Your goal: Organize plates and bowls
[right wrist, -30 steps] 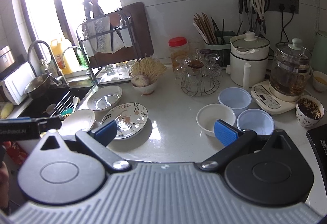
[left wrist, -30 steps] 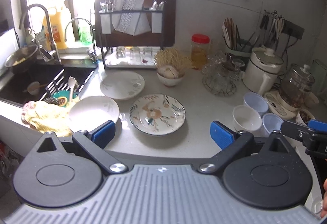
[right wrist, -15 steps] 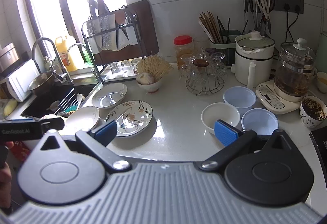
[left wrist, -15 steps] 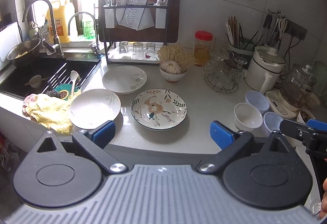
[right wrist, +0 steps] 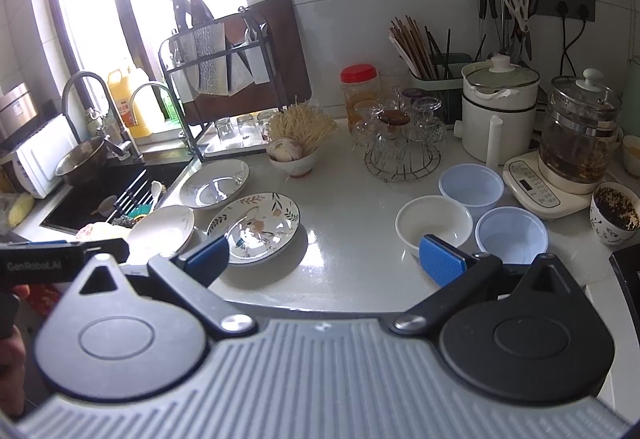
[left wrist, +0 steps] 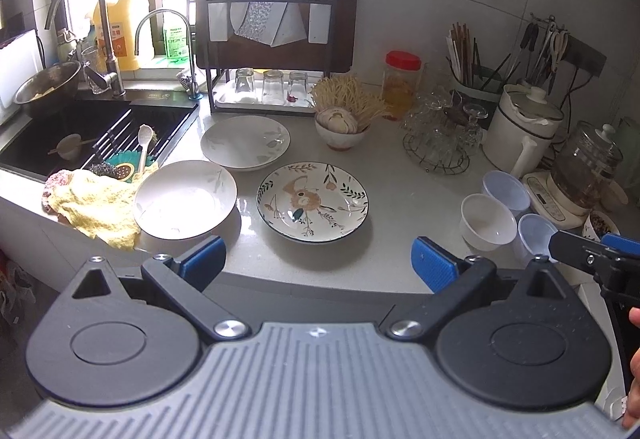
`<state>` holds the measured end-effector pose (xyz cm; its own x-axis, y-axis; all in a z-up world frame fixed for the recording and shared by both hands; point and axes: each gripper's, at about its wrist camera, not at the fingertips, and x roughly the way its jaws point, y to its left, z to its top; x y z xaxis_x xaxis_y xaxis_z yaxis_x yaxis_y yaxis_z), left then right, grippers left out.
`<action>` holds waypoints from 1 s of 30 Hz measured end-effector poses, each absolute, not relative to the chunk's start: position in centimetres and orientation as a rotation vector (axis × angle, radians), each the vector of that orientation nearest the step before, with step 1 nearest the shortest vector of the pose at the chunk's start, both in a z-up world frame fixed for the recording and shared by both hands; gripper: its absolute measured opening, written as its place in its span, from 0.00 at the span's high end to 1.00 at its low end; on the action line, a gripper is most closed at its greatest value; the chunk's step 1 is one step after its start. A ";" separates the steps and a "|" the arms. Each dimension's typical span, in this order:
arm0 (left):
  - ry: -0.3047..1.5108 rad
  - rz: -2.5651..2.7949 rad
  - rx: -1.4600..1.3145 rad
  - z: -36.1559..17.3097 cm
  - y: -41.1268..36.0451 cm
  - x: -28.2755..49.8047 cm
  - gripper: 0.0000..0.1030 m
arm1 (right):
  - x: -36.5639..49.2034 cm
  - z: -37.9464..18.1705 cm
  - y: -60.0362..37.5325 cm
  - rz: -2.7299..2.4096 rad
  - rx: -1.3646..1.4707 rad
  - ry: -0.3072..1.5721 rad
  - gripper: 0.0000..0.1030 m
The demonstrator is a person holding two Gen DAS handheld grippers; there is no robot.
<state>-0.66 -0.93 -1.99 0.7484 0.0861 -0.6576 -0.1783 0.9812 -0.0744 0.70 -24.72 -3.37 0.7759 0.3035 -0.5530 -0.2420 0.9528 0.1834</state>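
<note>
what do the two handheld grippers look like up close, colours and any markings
Both match. The left gripper and right gripper each have a grey ribbed body, two black rounded housings with raised circles, black linkage arms on silver pivot bolts, and blue textured fingertip pads. The left gripper's black side, seen from the right wrist, reads GenRoboLAI in pale letters.

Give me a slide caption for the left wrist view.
Open left gripper faces three plates and three bowls on the kitchen counter.
</note>
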 end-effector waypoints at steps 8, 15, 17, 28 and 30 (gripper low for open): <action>0.729 0.142 -0.148 -2.6 -0.3 -0.2 0.02 | 1.5 -3.6 -24.4 0.312 0.133 0.625 0.00; 0.739 0.118 -0.157 -2.8 2.0 2.0 0.02 | 2.5 -3.6 -22.6 0.301 0.168 0.623 0.00; 0.731 0.118 -0.152 -2.6 3.0 2.7 0.02 | 3.1 -3.6 -21.7 0.297 0.168 0.619 0.00; 0.771 0.096 -0.151 -2.7 11.1 8.4 0.02 | 8.1 -4.2 -15.0 0.306 0.201 0.636 0.00; 0.786 0.084 -0.142 -3.1 12.8 9.7 0.02 | 9.2 -5.0 -13.7 0.306 0.219 0.667 0.00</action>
